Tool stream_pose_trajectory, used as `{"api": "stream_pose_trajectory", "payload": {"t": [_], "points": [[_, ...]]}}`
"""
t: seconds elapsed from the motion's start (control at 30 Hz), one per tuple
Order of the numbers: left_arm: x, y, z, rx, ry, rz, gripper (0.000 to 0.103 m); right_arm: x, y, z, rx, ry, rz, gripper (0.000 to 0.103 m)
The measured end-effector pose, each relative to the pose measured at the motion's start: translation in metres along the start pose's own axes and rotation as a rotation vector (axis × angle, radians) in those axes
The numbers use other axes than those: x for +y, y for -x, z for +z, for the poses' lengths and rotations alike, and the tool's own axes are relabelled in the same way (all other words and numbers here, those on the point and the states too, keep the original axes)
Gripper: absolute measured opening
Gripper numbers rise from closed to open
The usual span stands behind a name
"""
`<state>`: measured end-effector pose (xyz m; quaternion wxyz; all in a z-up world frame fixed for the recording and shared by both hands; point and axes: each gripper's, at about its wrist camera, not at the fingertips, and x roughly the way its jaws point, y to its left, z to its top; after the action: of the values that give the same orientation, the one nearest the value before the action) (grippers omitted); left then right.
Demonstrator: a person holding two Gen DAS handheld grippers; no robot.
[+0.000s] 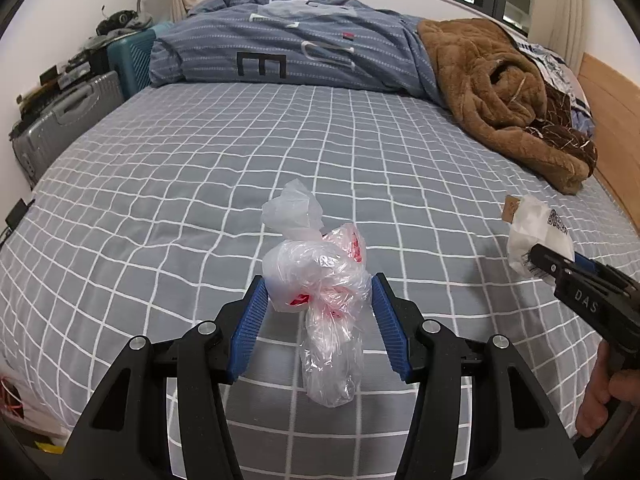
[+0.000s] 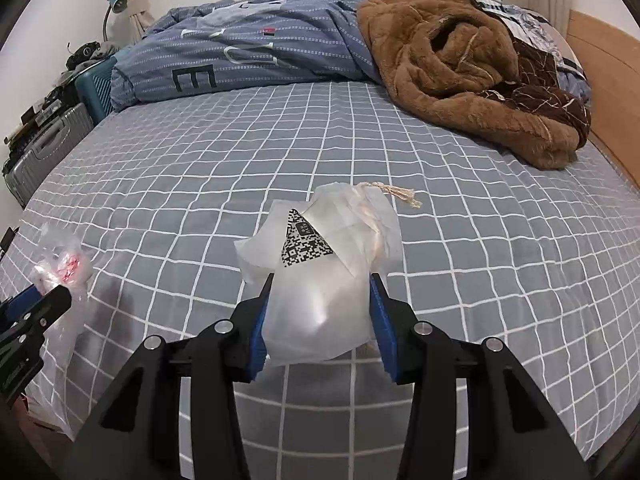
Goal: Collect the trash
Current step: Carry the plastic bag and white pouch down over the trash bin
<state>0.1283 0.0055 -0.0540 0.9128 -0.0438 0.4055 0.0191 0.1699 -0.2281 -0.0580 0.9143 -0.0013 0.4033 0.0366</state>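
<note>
My left gripper [image 1: 318, 294] is shut on a crumpled clear plastic bag with red print [image 1: 320, 280], held above the grey checked bed sheet [image 1: 200, 184]; the bag's tail hangs below the blue pads. My right gripper [image 2: 320, 304] is shut on a white paper pouch with a QR code [image 2: 320, 280], a string tag trailing from its top. In the left wrist view the right gripper [image 1: 536, 258] shows at the right edge with the pouch [image 1: 536, 228], a hand below it. In the right wrist view the left gripper [image 2: 48, 296] holds the plastic bag [image 2: 64, 268] at the left edge.
A blue striped duvet [image 1: 288, 48] and a brown fleece blanket [image 1: 504, 96] are heaped at the far side of the bed. A wooden headboard [image 1: 616, 120] runs along the right. A grey suitcase [image 1: 60, 128] and a teal case [image 1: 128, 60] stand at the left.
</note>
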Motion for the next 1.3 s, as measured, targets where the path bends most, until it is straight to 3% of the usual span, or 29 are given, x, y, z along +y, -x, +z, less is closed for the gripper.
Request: {"api": "stream_pose_trajectory", "payload": {"t": [0.3, 1.3], "points": [[-0.012, 0.009, -0.011, 0.037, -0.018, -0.009, 0.053, -0.008, 0.033, -0.014, -0.016, -0.008, 0.001, 0.043], [-0.001, 0.1, -0.075, 0.01, -0.014, -0.014, 0.052, 0.001, 0.118, -0.067, -0.046, 0.003, 0.029, 0.043]]}}
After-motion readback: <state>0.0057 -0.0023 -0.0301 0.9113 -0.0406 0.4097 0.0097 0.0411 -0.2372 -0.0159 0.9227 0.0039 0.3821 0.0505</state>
